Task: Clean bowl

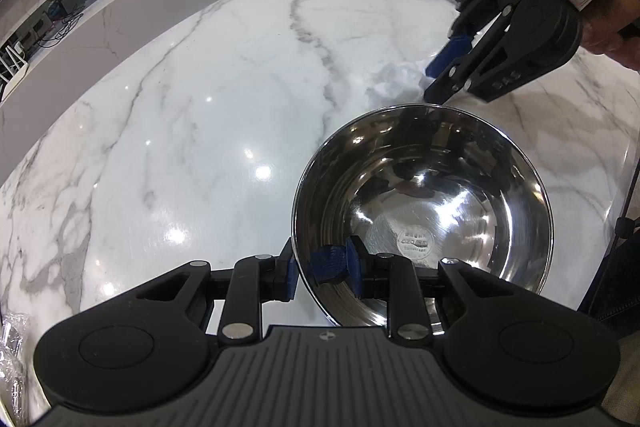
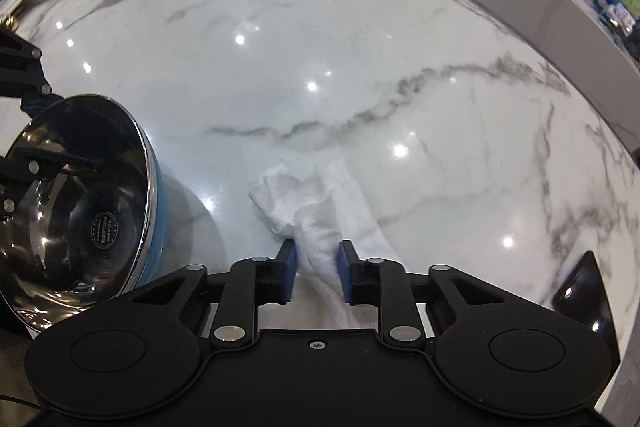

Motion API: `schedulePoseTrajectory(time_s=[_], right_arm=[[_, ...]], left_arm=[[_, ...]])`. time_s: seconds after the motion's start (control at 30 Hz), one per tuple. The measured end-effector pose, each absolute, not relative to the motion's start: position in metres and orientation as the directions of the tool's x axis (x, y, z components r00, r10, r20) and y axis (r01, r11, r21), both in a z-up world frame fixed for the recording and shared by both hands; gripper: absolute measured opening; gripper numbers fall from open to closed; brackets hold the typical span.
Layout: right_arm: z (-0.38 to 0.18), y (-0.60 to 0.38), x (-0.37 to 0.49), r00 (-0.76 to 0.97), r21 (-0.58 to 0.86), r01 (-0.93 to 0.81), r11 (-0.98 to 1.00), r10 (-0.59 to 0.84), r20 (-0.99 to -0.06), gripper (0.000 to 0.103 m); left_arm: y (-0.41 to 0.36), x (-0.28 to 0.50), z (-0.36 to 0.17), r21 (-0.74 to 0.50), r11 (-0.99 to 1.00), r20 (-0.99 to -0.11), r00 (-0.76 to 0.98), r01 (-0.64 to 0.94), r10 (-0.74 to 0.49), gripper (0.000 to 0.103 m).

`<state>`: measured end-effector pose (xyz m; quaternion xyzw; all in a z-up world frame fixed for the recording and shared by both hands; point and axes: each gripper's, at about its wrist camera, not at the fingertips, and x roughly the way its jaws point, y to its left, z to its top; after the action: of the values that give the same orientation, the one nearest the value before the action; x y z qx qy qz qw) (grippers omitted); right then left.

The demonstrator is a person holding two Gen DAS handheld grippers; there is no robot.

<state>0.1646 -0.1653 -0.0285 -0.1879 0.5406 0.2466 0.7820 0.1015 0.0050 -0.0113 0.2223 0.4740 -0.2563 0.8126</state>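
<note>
the bowl [image 1: 424, 211] carries a round stamped mark at the centre of its bottom; it holds a few characters, but they are too small to read. in the right wrist view the same mark shows as a dark round label, also unreadable. a white tag on the right tool's body bears no writing that can be made out.

the bowl is shiny steel inside with a blue outer wall [image 2: 158, 219]. it is tipped, its mouth facing up and toward the right tongs, its rim tilted off level.

the left tongs [image 1: 320, 271] pinch the bowl's near rim, one blue pad outside the wall and one inside.

the right tongs [image 2: 318, 267] point steeply down just beyond the bowl's far rim, their blue pads squeezed on a crumpled white cloth [image 2: 312, 203] that lies on the table close beside the bowl.

the table [image 1: 200, 99] is glossy white marble with grey veins and bright lamp reflections. a dark flat slab [image 2: 584, 291] lies near its edge. behind runs a long pale counter [image 1: 120, 7] with colourful flower pictures on it.
</note>
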Motion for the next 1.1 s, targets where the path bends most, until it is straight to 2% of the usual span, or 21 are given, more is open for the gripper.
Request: schedulePoseTrajectory(time_s=[0.1, 0.23, 0.33, 0.5, 0.7, 0.93, 1.0, 1.03, 1.1], right_arm=[[-0.018, -0.180, 0.163, 0.269, 0.089, -0.519, 0.850, 0.261, -0.927, 0.009], [0.006, -0.205, 0.146, 0.265, 0.307, -0.400, 0.864, 0.429, -0.863, 0.009], [0.025, -0.204, 0.126, 0.290, 0.351, -0.396, 0.849, 0.478, -0.829, 0.009], [0.045, -0.173, 0.100, 0.298, 0.282, -0.514, 0.810, 0.477, -0.826, 0.009], [0.039, -0.150, 0.094, 0.275, 0.200, -0.607, 0.769, 0.439, -0.855, 0.009], [0.037, -0.130, 0.088, 0.334, 0.036, -0.656, 0.754, 0.333, -0.882, 0.010], [0.034, -0.124, 0.087, 0.350, -0.001, -0.659, 0.752, 0.305, -0.886, 0.020], [0.032, -0.122, 0.086, 0.356, -0.020, -0.659, 0.752, 0.288, -0.889, 0.029], [0.028, -0.120, 0.085, 0.369, -0.054, -0.659, 0.751, 0.259, -0.893, 0.032]], left_arm=[[0.005, 0.101, -0.012, 0.118, 0.770, -0.884, 0.420, 0.627, -0.206, 0.023], [0.005, 0.101, -0.012, 0.119, 0.771, -0.884, 0.421, 0.625, -0.205, 0.023], [0.004, 0.100, -0.012, 0.121, 0.772, -0.884, 0.422, 0.624, -0.202, 0.023], [0.003, 0.100, -0.012, 0.124, 0.769, -0.884, 0.422, 0.627, -0.202, 0.023], [0.003, 0.100, -0.011, 0.124, 0.767, -0.884, 0.422, 0.629, -0.203, 0.023], [0.005, 0.099, -0.011, 0.123, 0.767, -0.884, 0.421, 0.629, -0.204, 0.023], [0.006, 0.099, -0.011, 0.122, 0.767, -0.884, 0.421, 0.630, -0.205, 0.023], [0.006, 0.099, -0.011, 0.122, 0.768, -0.884, 0.421, 0.629, -0.205, 0.023], [0.007, 0.099, -0.011, 0.121, 0.768, -0.884, 0.421, 0.629, -0.205, 0.023]])
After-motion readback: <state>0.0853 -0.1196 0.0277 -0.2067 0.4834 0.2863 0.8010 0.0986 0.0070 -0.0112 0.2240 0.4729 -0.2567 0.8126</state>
